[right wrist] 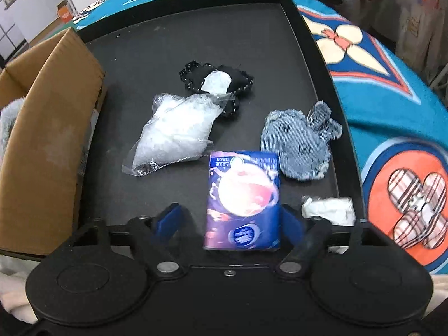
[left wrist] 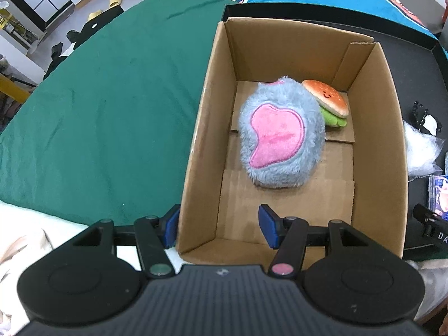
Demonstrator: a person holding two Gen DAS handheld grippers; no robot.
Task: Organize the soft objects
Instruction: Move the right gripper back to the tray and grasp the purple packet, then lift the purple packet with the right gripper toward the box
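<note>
Right claw [right wrist: 228, 221] stands released astride the blue tissue pack [right wrist: 243, 201], whose long axis runs straight ahead between its fingers, right pad nearly touching.

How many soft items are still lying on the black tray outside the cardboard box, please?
5: a clear plastic bag mid-tray, a black pouch behind it, a denim toy to the right, a blue tissue pack nearest the right gripper, and a white wad at the near-right corner. The box may hide others.
</note>
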